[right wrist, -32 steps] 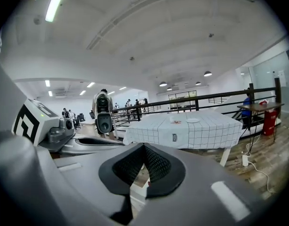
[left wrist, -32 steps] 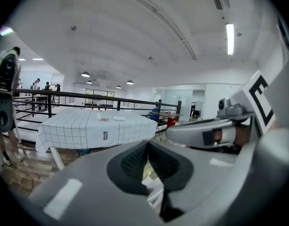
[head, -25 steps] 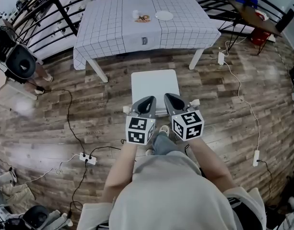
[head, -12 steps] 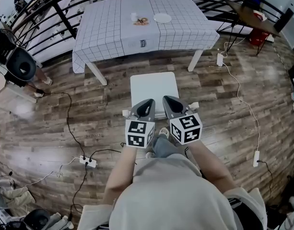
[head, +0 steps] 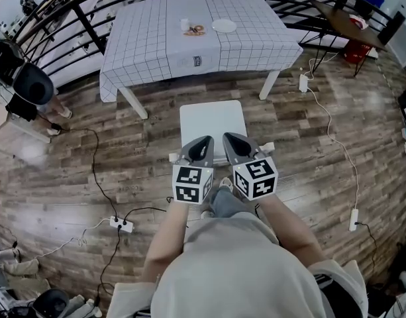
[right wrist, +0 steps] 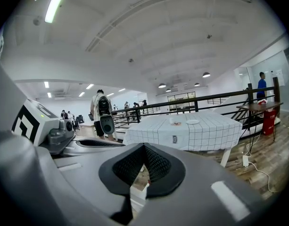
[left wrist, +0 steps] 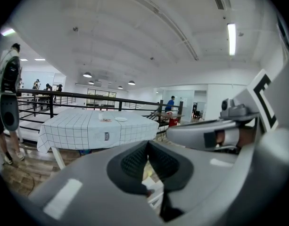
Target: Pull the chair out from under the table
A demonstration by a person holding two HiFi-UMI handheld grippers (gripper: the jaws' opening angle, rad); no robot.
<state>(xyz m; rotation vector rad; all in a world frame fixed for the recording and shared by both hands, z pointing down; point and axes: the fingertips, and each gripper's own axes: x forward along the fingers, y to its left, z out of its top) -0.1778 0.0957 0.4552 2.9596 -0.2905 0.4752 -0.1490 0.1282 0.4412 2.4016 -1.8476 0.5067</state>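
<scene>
The white chair point(head: 212, 121) stood on the wooden floor point(head: 308, 151) well clear of the bench point(head: 189, 52), in the open space between the bench's near edge and the person holding the grippers. Its seat looked close to square, with no marked long axis, and its sides ran in line with the bench's near edge. The seat lay toward the bench, and its near edge lay toward the person. Small white parts of the chair stuck out on either side at that near edge; the grippers covered what joined them. The left gripper point(head: 203, 141) and the right gripper point(head: 233, 140) hung side by side over that edge, both pointing toward the bench and tilted a little downward. In each gripper view the dark ribbed fingers met at their tips with nothing between them, and only a sliver of white chair showed through the gap behind. The bench wore a checked cloth and carried a plate point(head: 224, 25) and a small cup point(head: 186, 24) near its far side. A black railing point(head: 77, 5) curved behind it.
</scene>
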